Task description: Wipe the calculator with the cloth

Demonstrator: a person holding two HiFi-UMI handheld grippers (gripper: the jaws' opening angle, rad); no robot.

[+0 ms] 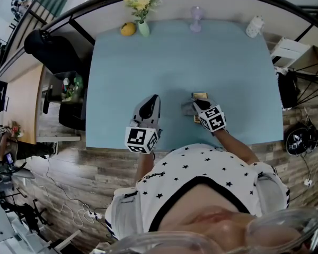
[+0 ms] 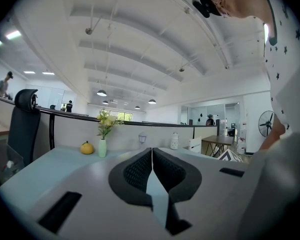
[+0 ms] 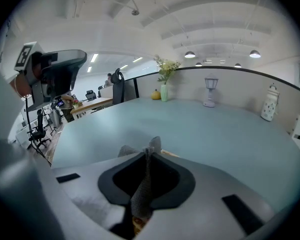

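1. Right tongs [image 1: 200, 106] are clamped on the cloth [image 1: 188, 108], with a fold standing up between the jaws. Left tongs [image 1: 153, 102] are closed and empty, just beside them.
2. Calculator [image 1: 200, 96] lies near the table's [image 1: 175, 52] near edge, right of middle, mostly under the cloth.
3. Plan: lay the cloth flat on it and make short, light strokes along its length.
4. Risk: it may slide. If so, I pin one corner with the left tongs.

We see a pale blue counter [image 1: 148, 83]. Along its far edge stand a yellow fruit [image 1: 127, 29] and a flower vase [image 1: 143, 27] at 11 o'clock, a small lamp [image 1: 195, 19] at 12, and a white lantern [image 1: 254, 26] at 1. Toward 6 lies the calculator [image 1: 200, 96], with the cloth [image 1: 188, 108] touching it.
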